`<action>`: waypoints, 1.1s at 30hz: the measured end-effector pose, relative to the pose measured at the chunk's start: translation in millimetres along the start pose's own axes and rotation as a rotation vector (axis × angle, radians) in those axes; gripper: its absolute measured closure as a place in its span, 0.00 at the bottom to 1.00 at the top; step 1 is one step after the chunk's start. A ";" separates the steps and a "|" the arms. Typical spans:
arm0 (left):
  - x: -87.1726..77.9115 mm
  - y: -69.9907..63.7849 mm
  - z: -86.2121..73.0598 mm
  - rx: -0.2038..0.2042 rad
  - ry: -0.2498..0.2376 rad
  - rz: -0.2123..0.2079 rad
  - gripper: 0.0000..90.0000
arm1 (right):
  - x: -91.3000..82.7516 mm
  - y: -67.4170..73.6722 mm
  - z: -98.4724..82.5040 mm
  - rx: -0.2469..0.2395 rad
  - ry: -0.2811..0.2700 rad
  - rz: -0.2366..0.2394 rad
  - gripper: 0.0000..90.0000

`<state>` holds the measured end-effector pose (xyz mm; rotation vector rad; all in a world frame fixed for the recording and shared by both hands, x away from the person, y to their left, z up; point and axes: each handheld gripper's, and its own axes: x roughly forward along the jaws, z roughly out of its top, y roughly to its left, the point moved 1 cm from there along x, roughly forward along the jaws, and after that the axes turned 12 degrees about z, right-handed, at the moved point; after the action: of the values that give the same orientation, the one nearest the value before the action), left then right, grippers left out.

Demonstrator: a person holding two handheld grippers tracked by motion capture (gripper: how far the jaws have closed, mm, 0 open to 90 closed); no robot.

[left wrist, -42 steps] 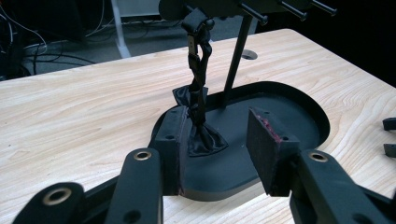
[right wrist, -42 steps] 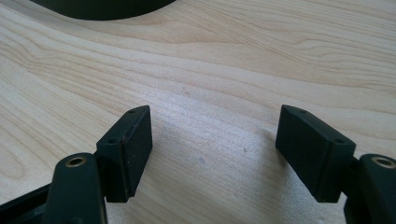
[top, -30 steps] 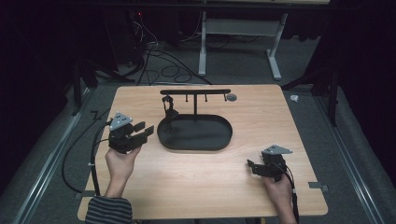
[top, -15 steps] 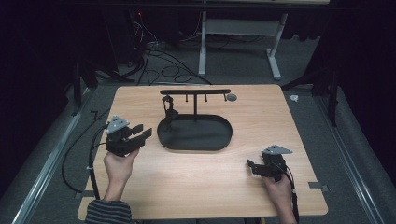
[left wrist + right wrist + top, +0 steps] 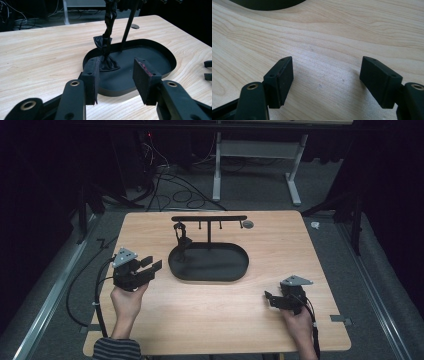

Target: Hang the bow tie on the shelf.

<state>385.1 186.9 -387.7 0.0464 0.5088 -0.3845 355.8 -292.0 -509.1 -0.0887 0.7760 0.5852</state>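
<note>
Two grippers are being held apart and empty: the left gripper (image 5: 150,268) is being aimed at the black cloth strip (image 5: 107,47), and the right gripper (image 5: 270,300) is being rested low. That strip is being hung from the stand (image 5: 209,218) over the tray (image 5: 243,265). It looks soft, light and floppy, so it is best pinched near the middle.
</note>
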 end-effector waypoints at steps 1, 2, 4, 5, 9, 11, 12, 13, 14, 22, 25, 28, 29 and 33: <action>0.1 -0.2 -1.0 -0.003 0.001 -0.002 0.63 | 0.0 -0.1 0.0 -0.001 0.000 0.000 0.31; 0.1 -0.3 -1.6 -0.003 0.004 -0.002 0.63 | 0.0 0.0 0.0 0.000 0.000 0.000 0.31; -0.2 -0.8 -3.7 -0.003 0.006 -0.004 0.63 | 0.0 0.0 0.0 0.000 0.000 0.000 0.31; -0.4 -0.9 -4.4 -0.004 0.007 -0.004 0.63 | 0.0 0.0 0.0 0.000 0.000 0.001 0.31; -0.7 -1.0 -8.2 -0.010 0.007 -0.008 0.63 | 0.0 -0.1 0.0 0.000 0.000 0.001 0.31; -1.1 -0.9 -9.7 -0.014 0.007 -0.009 0.63 | 0.0 -0.1 0.0 0.000 0.000 0.001 0.31; -1.3 -0.6 -10.4 -0.016 0.007 -0.010 0.63 | 0.0 -0.1 0.0 0.000 0.000 0.000 0.31; -1.4 -0.3 -10.9 -0.017 0.007 -0.010 0.63 | 0.0 -0.1 0.0 0.000 0.000 0.001 0.31; -1.5 0.1 -11.6 -0.019 0.008 -0.010 0.63 | 0.0 0.0 0.0 0.000 0.000 0.000 0.31; -1.7 0.8 -17.9 -0.025 0.015 -0.009 0.63 | 0.0 0.0 0.0 0.000 0.000 0.000 0.31; -1.9 0.4 -19.6 -0.025 0.017 -0.007 0.63 | 0.0 0.0 0.0 0.000 0.000 0.000 0.31; -2.4 -1.3 -21.8 -0.011 0.023 0.002 0.63 | 0.0 0.0 0.0 0.000 0.000 0.000 0.31; -2.5 -1.6 -22.5 -0.011 0.023 0.002 0.63 | 0.0 0.0 0.0 0.000 0.000 0.000 0.31; -2.3 -2.3 -25.0 -0.012 0.025 0.003 0.63 | 0.0 -0.1 0.0 0.000 0.000 0.000 0.31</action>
<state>370.7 189.0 -408.3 0.0407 0.5355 -0.3786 355.9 -292.1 -509.1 -0.0888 0.7760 0.5854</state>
